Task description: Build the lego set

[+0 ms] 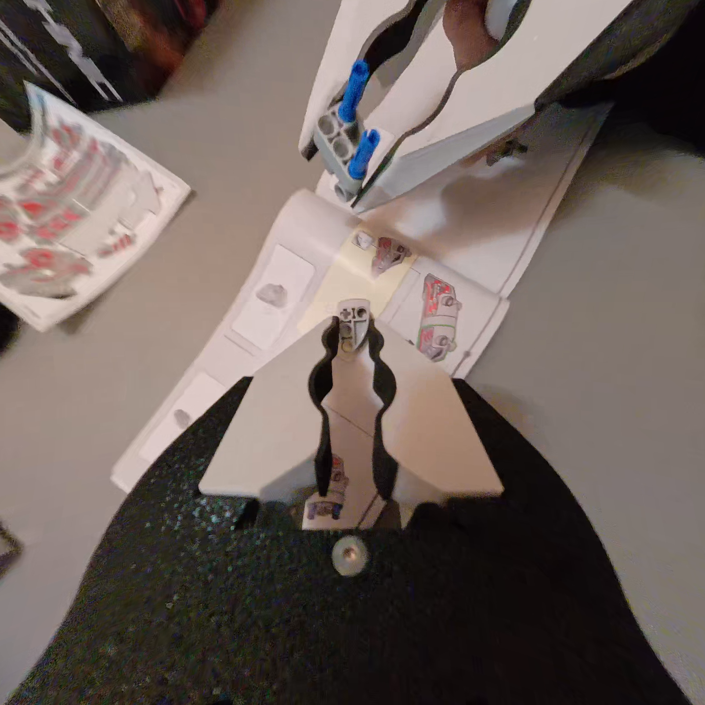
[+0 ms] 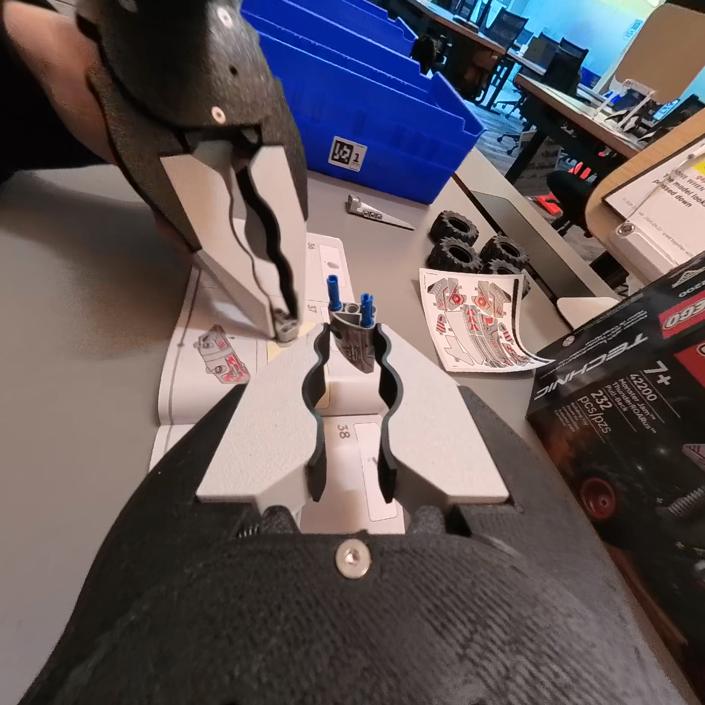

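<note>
Printed lettering covers the black box right of the right claw; numbers mark the booklet beneath; a tag fronts the blue bin beyond.

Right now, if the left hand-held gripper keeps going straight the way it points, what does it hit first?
Probably the open instruction booklet: the left hand-held gripper, shut on a small grey piece, points down at its pages. The right hand-held gripper sits further along, though depth is unclear.

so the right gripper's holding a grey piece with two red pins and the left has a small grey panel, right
Not quite: the pins are blue, not red, as the right wrist view shows. The rest holds: the right gripper grips that grey piece, and the left gripper holds a small grey panel.
</note>
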`<state>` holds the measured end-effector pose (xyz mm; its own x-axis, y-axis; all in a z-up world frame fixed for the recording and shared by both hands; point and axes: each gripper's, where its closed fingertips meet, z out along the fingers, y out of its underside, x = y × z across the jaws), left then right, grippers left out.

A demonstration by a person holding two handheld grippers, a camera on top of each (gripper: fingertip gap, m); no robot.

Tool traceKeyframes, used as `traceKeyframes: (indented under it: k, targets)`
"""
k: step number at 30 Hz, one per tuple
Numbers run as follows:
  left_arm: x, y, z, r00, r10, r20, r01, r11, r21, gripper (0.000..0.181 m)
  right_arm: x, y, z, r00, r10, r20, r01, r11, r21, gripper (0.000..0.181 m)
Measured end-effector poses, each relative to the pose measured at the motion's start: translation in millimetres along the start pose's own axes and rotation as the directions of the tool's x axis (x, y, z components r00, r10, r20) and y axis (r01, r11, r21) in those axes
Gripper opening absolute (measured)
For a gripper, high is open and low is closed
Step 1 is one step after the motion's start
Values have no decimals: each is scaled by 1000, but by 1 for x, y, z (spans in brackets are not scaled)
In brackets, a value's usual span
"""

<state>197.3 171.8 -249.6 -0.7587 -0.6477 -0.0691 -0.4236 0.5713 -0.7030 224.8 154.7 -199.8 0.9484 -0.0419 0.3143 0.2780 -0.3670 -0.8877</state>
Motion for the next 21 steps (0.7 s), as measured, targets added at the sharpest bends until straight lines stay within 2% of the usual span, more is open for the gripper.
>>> traceKeyframes:
  k: [2, 5, 8, 11, 16, 21]
  targets:
    - [-12, -13, -8, 990, 78, 118, -83, 996, 41, 12, 5, -1, 0, 999, 7, -42, -7, 1000, -2, 21]
    - [-20, -37, -24, 983, 23, 181, -57, 982, 182, 12, 10, -2, -1, 996, 13, -89, -14, 1000, -10, 21]
    - [-24, -63, -42, 981, -118, 151, 54, 928, 369, 12, 17, -1, -2, 988, 0, -155, -6, 999, -37, 21]
    - [-15, -86, -52, 972, -235, 17, 192, 831, 522, 12, 19, -1, -1, 976, -55, -208, 39, 996, -80, 20]
    - [-15, -91, -52, 964, -257, 65, 180, 817, 548, 12, 18, -11, -1, 940, -181, -289, 152, 981, -120, 21]
    - [-10, -92, -48, 968, -172, 182, 59, 864, 501, 12, 17, -14, -1, 924, -217, -315, 179, 973, -146, 21]
